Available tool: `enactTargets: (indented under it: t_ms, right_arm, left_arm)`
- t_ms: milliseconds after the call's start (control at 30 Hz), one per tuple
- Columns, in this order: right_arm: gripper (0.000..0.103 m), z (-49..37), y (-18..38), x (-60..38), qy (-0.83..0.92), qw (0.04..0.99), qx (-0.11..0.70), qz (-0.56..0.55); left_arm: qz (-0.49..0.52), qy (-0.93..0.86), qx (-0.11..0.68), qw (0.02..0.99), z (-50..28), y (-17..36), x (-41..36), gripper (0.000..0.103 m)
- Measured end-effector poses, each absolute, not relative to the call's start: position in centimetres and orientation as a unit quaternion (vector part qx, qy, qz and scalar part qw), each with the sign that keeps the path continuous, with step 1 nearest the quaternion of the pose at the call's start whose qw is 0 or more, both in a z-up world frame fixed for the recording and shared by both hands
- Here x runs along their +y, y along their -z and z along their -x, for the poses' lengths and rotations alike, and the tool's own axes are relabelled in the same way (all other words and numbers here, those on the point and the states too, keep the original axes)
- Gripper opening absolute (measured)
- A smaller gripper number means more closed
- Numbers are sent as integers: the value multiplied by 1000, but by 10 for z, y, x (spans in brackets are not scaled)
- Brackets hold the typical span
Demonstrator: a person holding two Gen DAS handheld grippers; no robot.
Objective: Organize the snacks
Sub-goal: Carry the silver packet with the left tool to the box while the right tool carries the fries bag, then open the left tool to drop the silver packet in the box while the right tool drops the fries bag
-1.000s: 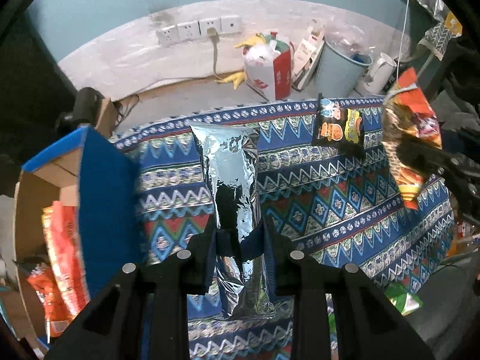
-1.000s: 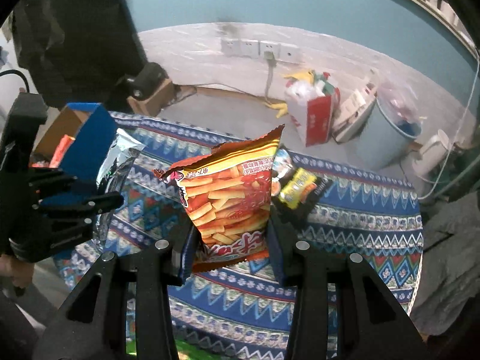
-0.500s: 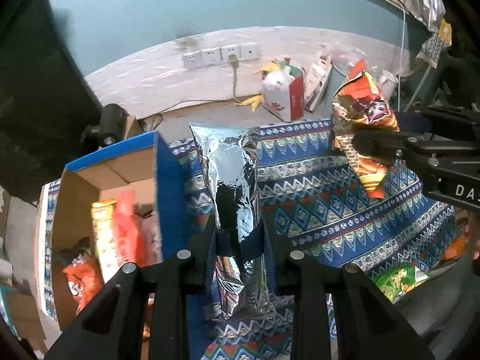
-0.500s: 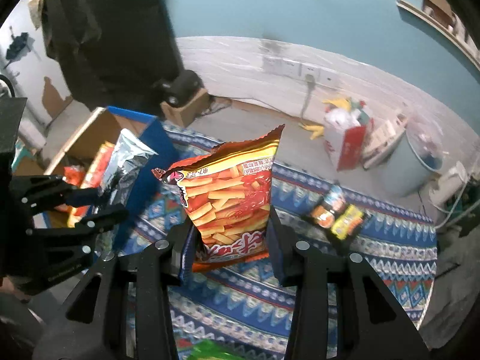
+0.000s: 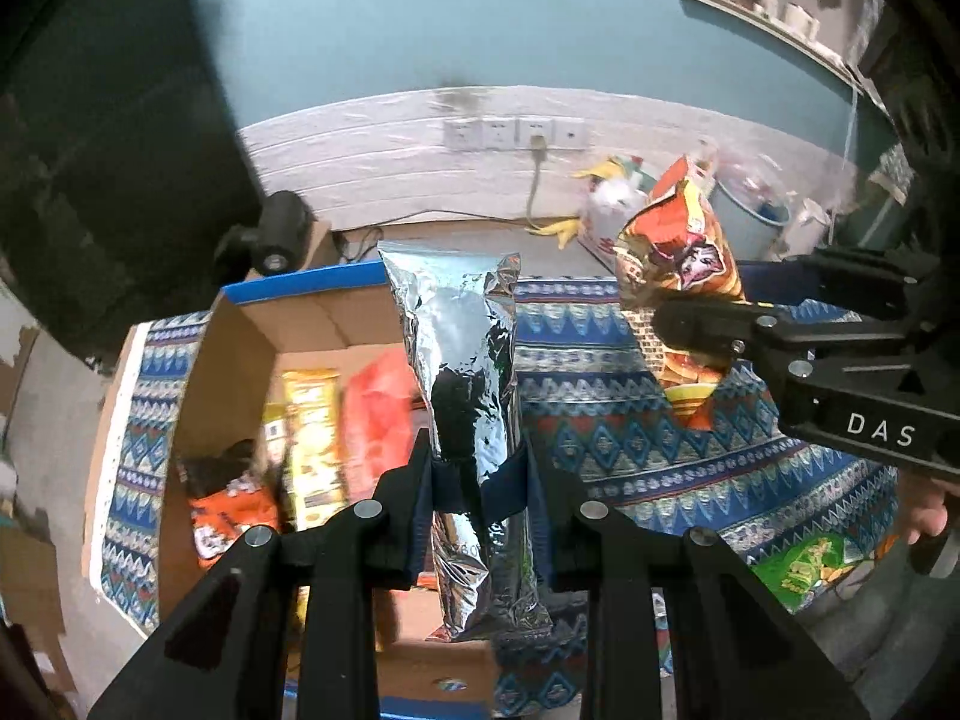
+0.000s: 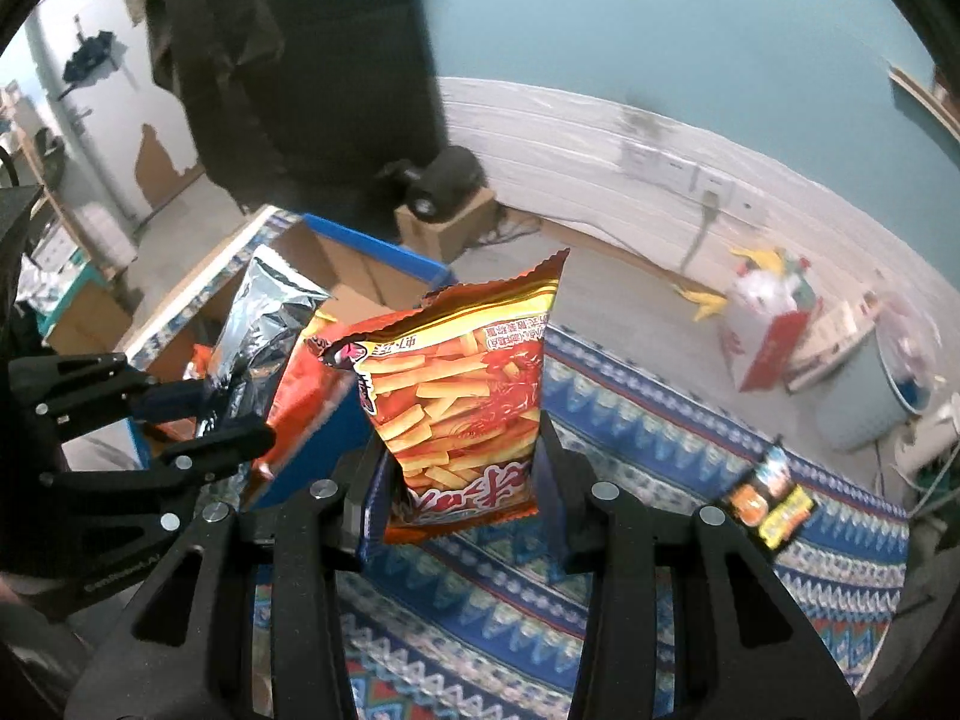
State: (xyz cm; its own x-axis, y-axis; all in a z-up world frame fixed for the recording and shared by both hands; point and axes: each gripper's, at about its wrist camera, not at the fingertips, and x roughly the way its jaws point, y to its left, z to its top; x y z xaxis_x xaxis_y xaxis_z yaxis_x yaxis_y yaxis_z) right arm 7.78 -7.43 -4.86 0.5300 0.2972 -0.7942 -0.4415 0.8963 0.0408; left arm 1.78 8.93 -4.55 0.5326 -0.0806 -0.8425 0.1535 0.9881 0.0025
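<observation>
My left gripper (image 5: 478, 474) is shut on a tall silver foil snack bag (image 5: 465, 372), held upright over the open cardboard box (image 5: 240, 348) with blue outer walls. Several snack packs lie inside the box: a yellow one (image 5: 309, 438), a red one (image 5: 375, 420), an orange one (image 5: 231, 510). My right gripper (image 6: 462, 480) is shut on an orange fries bag (image 6: 465, 384), upright above the patterned cloth beside the box. From the left wrist view that fries bag (image 5: 678, 258) hangs at the right in the right gripper (image 5: 702, 330). The right wrist view shows the left gripper (image 6: 198, 420) with the silver bag (image 6: 258, 324) at the left.
A patterned blue cloth (image 6: 630, 462) covers the table. A black and yellow snack pack (image 6: 768, 498) lies on it at the right, a green pack (image 5: 804, 564) near the front edge. Behind stand a grey camera on a small carton (image 6: 444, 192), a red-white bag (image 6: 768, 324), a pale bin (image 6: 870, 396).
Both grippers have carried their bags leftward toward the box. The silver bag now hangs over the box opening, and the fries bag has come closer to the box's blue wall.
</observation>
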Motion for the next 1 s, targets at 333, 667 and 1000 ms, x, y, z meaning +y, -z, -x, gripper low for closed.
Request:
enactTargets:
  t_ms: [333,667,1000]
  right_arm:
    - [40,-90,55,-23,-244,860,440,92]
    - [40,-91,74,18,-269,842,455,108]
    - [40,-95,90,51,-290,824,475,109]
  left_arm:
    - [-7,22,488,872,-13,59,148,28]
    - [41,-4,521,852,-11,89,191,28]
    - [42,-51,528,847,-9,90,215,56]
